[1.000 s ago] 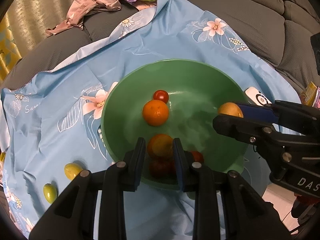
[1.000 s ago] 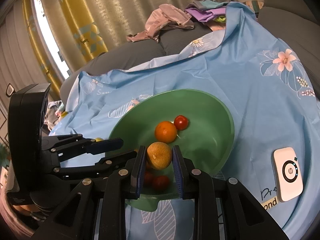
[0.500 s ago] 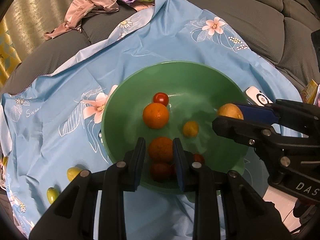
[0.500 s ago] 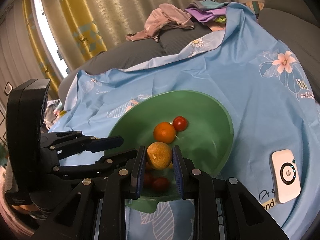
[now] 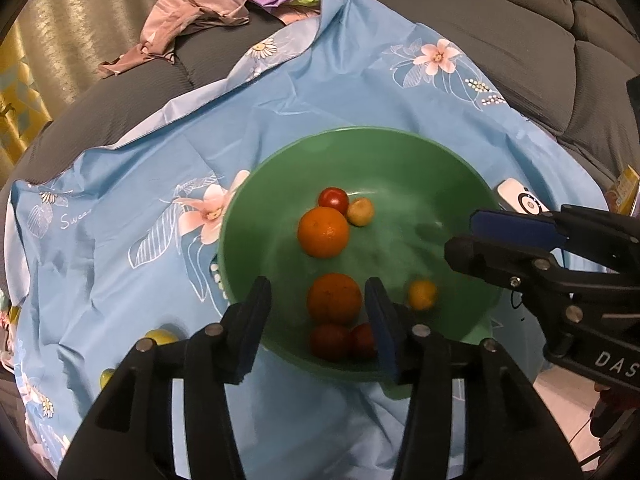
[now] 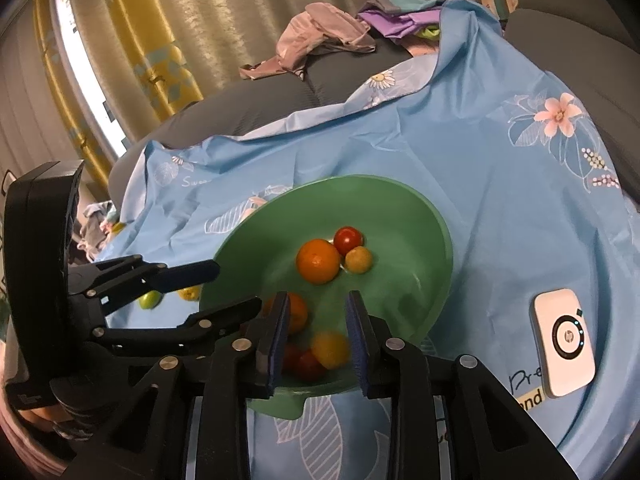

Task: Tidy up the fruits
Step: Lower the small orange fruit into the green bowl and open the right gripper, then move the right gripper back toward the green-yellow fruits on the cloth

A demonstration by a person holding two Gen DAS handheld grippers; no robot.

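A green bowl point(image 5: 440, 168) point(image 6: 432, 224) sits on a blue flowered cloth point(image 5: 320, 92). Inside lie two oranges point(image 5: 323, 232) point(image 5: 334, 298), a far tomato point(image 5: 333, 199) with a small yellow fruit point(image 5: 360, 211) beside it, and two near tomatoes point(image 5: 330, 340). My left gripper point(image 5: 318, 320) hovers over the near rim, its jaws opening, touching nothing. My right gripper point(image 6: 317, 312) is also opening; a blurred yellow fruit point(image 6: 330, 349) point(image 5: 422, 294) lies loose in the bowl below its fingers. Two greenish fruits point(image 5: 160, 336) point(image 5: 106, 376) rest on the cloth outside.
A white device point(image 6: 564, 344) lies on the cloth right of the bowl. The cloth covers a grey sofa point(image 5: 520, 40). A heap of clothes point(image 5: 200, 12) sits at the back, with curtains point(image 6: 168, 40) behind it.
The right gripper let go of its yellow fruit, which dropped into the bowl. The left fingers spread apart over the near orange. A small yellow fruit rolled to the far tomato.
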